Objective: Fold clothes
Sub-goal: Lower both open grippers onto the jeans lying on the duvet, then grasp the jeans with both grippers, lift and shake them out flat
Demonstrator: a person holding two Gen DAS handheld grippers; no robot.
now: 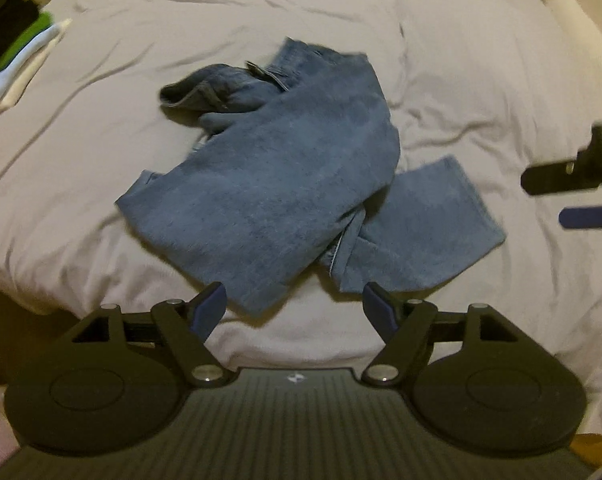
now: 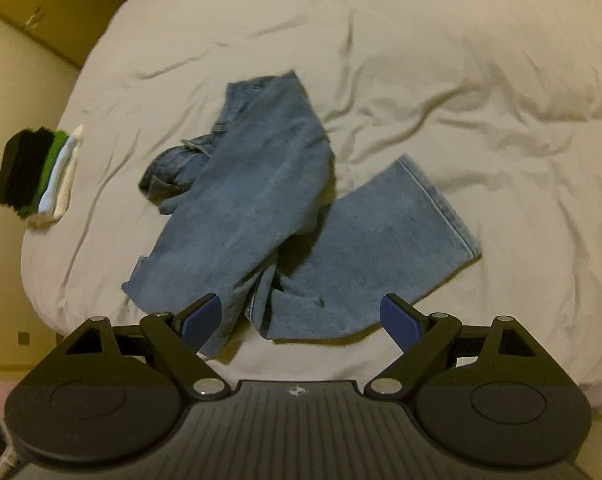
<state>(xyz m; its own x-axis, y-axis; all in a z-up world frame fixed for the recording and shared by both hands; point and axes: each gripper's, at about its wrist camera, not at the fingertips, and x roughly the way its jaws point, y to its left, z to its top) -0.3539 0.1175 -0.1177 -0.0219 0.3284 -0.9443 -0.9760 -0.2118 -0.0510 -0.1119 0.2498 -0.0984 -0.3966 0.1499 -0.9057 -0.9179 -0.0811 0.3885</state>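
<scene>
— What do we have around us, starting with the biggest thing?

— We're over a bed (image 2: 441, 60) covered in a pale, wrinkled duvet. Its near edge rolls off just under both our tongs, and its left edge curves away toward a yellowish wall. To the right and far side of the denim the duvet lies bare, so we have open cover there.

— And the garment?

— The jeans (image 1: 285, 172) lie crumpled near the middle of the bed, close to its near edge. One leg is folded over the other so the two cross; the lower leg fans out to the right, its hem (image 2: 445, 204) flat on the duvet. The waistband end (image 1: 205, 92) is bunched at the far left, and we think a belt loop shows there, though the blur makes it hard to be sure.

— Anything else on the bed?

— A stack of folded clothes (image 2: 37, 176), black, green, pale blue and white, sits at the left edge, well apart from the jeans.

— Our tongs?

— Our left tongs (image 1: 293, 308) are spread wide, holding nothing, hanging above the near fold of denim. Our right tongs (image 2: 301, 316) are spread too, likewise empty, above the crossing of the legs.
</scene>
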